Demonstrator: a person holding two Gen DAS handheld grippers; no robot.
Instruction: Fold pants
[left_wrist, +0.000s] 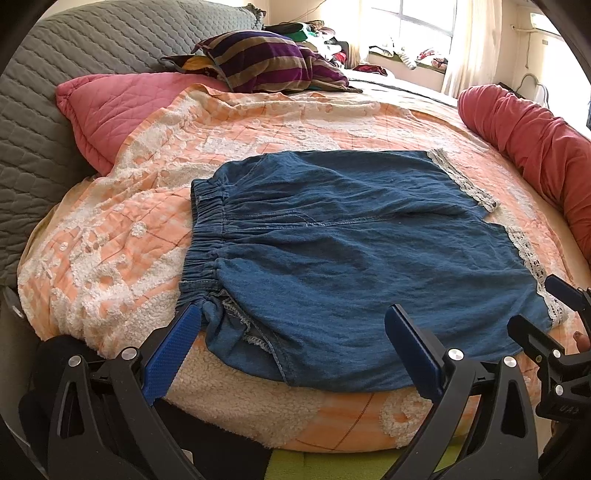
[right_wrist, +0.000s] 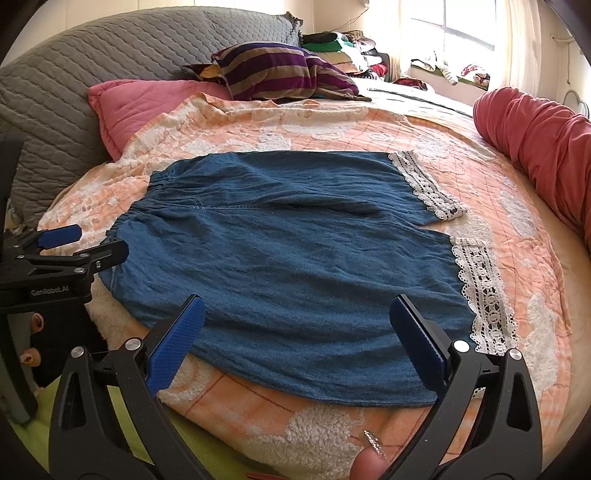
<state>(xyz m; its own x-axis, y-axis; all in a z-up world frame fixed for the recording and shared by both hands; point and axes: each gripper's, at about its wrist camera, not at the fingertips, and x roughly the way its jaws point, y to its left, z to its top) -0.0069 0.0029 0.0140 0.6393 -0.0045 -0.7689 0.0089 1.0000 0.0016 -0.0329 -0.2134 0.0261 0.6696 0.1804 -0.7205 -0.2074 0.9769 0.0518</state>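
Blue denim pants (left_wrist: 351, 251), short with white lace hems (left_wrist: 532, 266), lie flat on an orange and white bedspread (left_wrist: 110, 251). The elastic waistband (left_wrist: 203, 236) points left and the legs point right. My left gripper (left_wrist: 293, 332) is open over the near edge by the waistband corner, its blue pads (left_wrist: 173, 354) wide apart with nothing held. In the right wrist view the pants (right_wrist: 295, 240) fill the middle. My right gripper (right_wrist: 297, 332) is open over the near leg's edge, left of the lace hem (right_wrist: 484, 295). Each gripper shows at the edge of the other's view: left gripper (right_wrist: 88, 245), right gripper (left_wrist: 550, 314).
A pink pillow (left_wrist: 122, 107), a striped pillow (left_wrist: 266, 62) and a grey quilted headboard (left_wrist: 55, 74) stand behind the pants. A red bolster (left_wrist: 535, 140) runs along the right side. Piled clothes (right_wrist: 343, 44) and a window (right_wrist: 454, 26) are at the back. A person's fingertip (right_wrist: 369, 461) shows below.
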